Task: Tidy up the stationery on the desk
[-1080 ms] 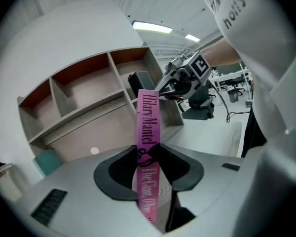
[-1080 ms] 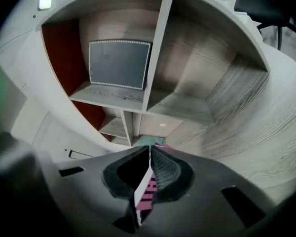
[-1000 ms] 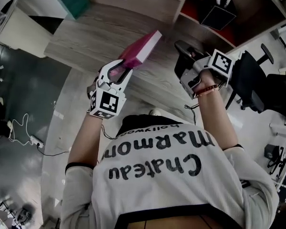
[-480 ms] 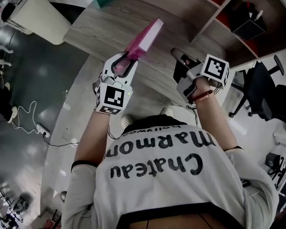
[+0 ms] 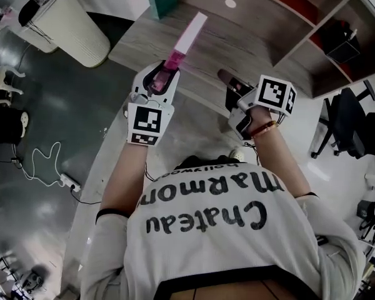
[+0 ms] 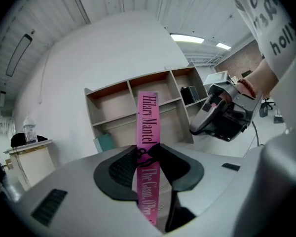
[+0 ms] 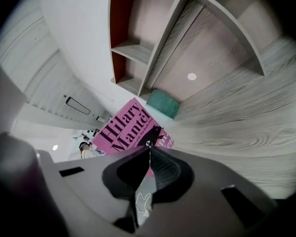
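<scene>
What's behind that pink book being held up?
From the left gripper view, a wooden shelf unit stands behind the pink book, with a teal object at its foot. The book's spine covers a strip of the middle compartments, hiding that part.

Both arms are being held out forward. The left gripper [image 5: 163,75] is being clamped on a book [image 5: 189,35]; the right gripper [image 5: 225,78] is being pressed closed, empty.

book [image 5: 187,35]: was between the left gripper's [image 5: 164,75] jaws, above the desk [image 5: 250,49]
right gripper [image 5: 225,77]: was right of the book
shelves [image 6: 108,107]: stood behind the desk
</scene>
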`<state>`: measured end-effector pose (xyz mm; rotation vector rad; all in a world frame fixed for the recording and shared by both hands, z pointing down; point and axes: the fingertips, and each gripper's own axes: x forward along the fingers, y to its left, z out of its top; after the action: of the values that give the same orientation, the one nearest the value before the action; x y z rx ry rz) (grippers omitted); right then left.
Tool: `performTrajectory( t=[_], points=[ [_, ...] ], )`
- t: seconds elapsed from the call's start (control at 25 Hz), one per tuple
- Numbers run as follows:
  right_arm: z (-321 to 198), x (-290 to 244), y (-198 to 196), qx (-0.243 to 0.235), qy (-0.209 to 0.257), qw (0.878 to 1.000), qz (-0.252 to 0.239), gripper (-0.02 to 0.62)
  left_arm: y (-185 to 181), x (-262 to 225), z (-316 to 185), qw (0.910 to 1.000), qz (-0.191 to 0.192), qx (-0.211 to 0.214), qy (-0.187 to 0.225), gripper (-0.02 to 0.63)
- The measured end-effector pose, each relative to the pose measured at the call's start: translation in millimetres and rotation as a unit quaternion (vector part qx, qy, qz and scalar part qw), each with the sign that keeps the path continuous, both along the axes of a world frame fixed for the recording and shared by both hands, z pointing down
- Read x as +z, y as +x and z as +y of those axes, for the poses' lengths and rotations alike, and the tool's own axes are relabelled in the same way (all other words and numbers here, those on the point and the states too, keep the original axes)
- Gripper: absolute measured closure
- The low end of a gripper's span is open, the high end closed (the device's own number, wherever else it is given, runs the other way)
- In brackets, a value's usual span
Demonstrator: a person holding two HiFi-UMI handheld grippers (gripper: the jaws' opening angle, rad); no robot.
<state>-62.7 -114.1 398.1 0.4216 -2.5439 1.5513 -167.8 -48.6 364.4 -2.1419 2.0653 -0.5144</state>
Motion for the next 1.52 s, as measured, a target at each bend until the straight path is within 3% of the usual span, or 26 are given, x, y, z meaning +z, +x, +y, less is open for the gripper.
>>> performTrajectory(
  t=[0.2,0.6,0.92,1.08,1.52],
  points=[
    [26,1,-44,-0.012,0.032,0.999,0.021,0.577,-45,-14,14,0.9991,0.029,-0.020,0.025,0.457],
    [34,23,-84,-0.045,0.095,0.990,0.090,0.575,-77,-6,15,0.9958,0.078,-0.034,0.035,0.457],
    [8,44,-136,-0.073,0.058,0.993,0.072,0.577,-117,8,-20,0.9928,0.109,-0.049,0.011,0.457],
    [-11,57,-155,-0.094,0.050,0.991,0.087,0.577,-137,9,-51,0.9918,0.114,-0.057,0.005,0.457],
    [-80,66,-169,-0.056,0.035,0.995,0.075,0.580,-170,7,-109,0.9876,0.144,-0.059,0.018,0.459]
  ],
)
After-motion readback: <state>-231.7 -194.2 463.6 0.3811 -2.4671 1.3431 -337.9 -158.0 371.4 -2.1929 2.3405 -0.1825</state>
